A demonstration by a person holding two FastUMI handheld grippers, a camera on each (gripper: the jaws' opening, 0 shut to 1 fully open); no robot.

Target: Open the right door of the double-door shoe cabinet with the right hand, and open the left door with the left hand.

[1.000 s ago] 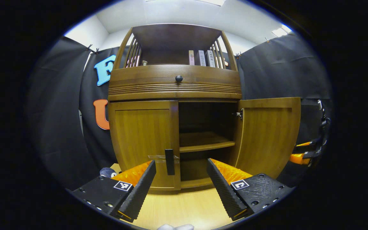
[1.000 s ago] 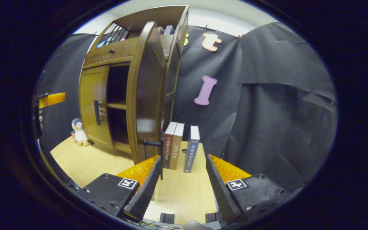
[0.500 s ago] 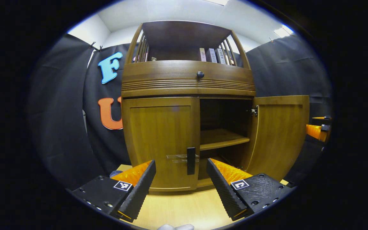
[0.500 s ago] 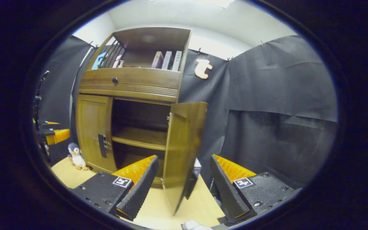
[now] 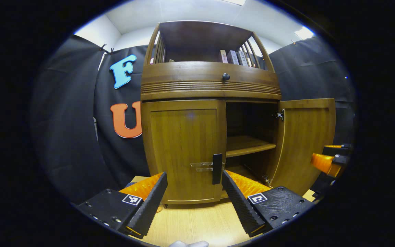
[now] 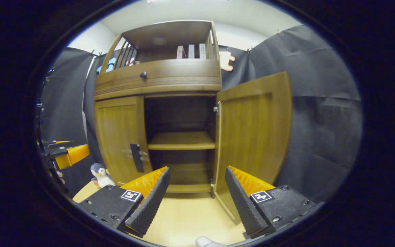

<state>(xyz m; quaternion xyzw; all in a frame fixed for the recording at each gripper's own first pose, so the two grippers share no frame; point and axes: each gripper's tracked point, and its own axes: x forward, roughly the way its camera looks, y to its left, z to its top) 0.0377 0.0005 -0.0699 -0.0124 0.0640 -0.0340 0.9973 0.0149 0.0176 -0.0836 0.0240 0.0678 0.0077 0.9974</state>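
Brown wooden double-door shoe cabinet (image 5: pixel 211 85) is seen standing on a pale wooden floor (image 5: pixel 197 223), against the black cloth wall.

Right door (image 6: pixel 252 127): swung wide, its inner face turned outward; a bare inner shelf (image 6: pixel 182 140) is exposed. This half of the task is judged done.

Left door (image 5: pixel 183 151): shut flush. Its dark, vertical bar handle (image 5: pixel 217 168) is fixed at the door's inner edge, low down, with its long axis upright.

Left gripper (image 5: pixel 194 190): jaws spread wide, nothing held. The handle is seen ahead of it and slightly above, lying toward the right-hand finger rather than centred in the gap; no contact is made. Since the bar runs upright and the fingers stand side by side, a small sideways correction and an advance are judged to be what the coming grasp turns on.

Right gripper (image 6: pixel 197 192): jaws likewise wide apart and empty, drawn clear of the open door and facing the open compartment. The left gripper is judged the nearer to the handle.

A small penguin toy (image 6: pixel 99 174) is noted on the floor beside the cabinet's left corner.
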